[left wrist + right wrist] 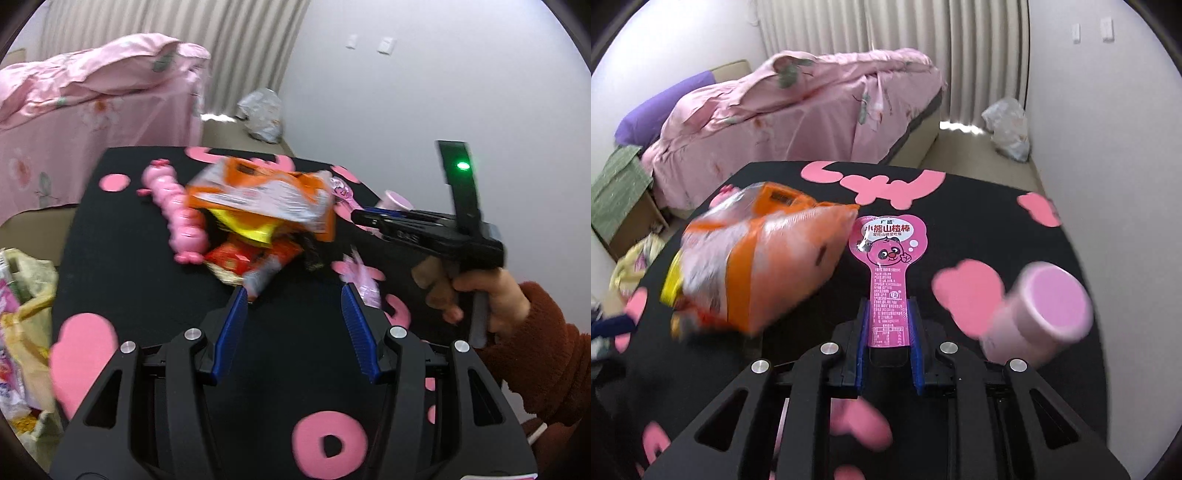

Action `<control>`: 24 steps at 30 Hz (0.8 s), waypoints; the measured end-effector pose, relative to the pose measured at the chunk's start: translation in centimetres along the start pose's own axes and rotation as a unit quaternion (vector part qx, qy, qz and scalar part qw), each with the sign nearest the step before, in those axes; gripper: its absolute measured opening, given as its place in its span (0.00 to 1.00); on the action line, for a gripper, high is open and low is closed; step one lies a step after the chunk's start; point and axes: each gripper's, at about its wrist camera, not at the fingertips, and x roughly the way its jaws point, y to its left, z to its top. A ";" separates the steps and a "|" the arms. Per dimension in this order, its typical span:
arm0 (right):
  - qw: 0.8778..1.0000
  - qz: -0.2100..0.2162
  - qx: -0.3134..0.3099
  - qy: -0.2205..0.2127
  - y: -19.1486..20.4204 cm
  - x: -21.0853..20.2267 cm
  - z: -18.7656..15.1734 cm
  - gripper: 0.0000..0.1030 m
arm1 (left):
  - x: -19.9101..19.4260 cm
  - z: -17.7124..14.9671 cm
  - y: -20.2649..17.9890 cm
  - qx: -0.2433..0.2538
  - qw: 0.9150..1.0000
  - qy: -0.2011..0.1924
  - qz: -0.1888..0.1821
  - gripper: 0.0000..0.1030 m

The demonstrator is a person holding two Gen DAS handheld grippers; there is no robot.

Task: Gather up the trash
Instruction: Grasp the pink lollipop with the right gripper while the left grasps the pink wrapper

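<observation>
1. In the right wrist view the right gripper point(886, 325) sits low in the centre of the frame, its blue jaws drawn in on either side of the stem of a pink lollipop-shaped wrapper point(888, 266). The pads look to be touching the stem's edges, so I read it as clamped on the wrapper, though lightly.
2. The wrapper's round head stands up above the jaws toward mid-frame; the grip is on the narrow tail only. My advice is to firm up the hold before carrying, since thin film can slide out.
3. Just left of it an orange snack bag point(764, 258) fills the middle left, blurred. To the lower right a pink cup point(1041, 310) lies tipped on the black table point(979, 206). Lift clear of both.
4. In the left wrist view the left gripper point(291, 325) is at bottom centre, jaws apart with nothing between them, pointing at the heap of packets in mid-frame: the orange bag point(258, 195) on top, a red packet point(251, 262) under it.
5. A pink caterpillar toy point(177, 214) lies just left of the heap; probably not trash, so leave it.
6. A yellowish bag point(29, 295) with wrappers inside shows at the left edge, likely the drop point.
</observation>
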 end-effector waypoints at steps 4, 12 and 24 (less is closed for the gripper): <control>1.000 -0.009 0.009 -0.011 -1.5 -3.7 -3.1 0.19 | 2.2 0.0 -2.4 0.023 0.999 0.031 -0.032 0.49; 0.998 -0.001 0.069 0.006 -4.0 -6.7 -8.3 0.19 | 7.2 0.2 -6.3 0.037 0.994 0.095 -0.036 0.42; 0.999 0.012 0.032 -0.023 -1.7 -9.7 -9.0 0.19 | 3.9 -0.1 -4.9 0.019 0.997 0.068 -0.011 0.13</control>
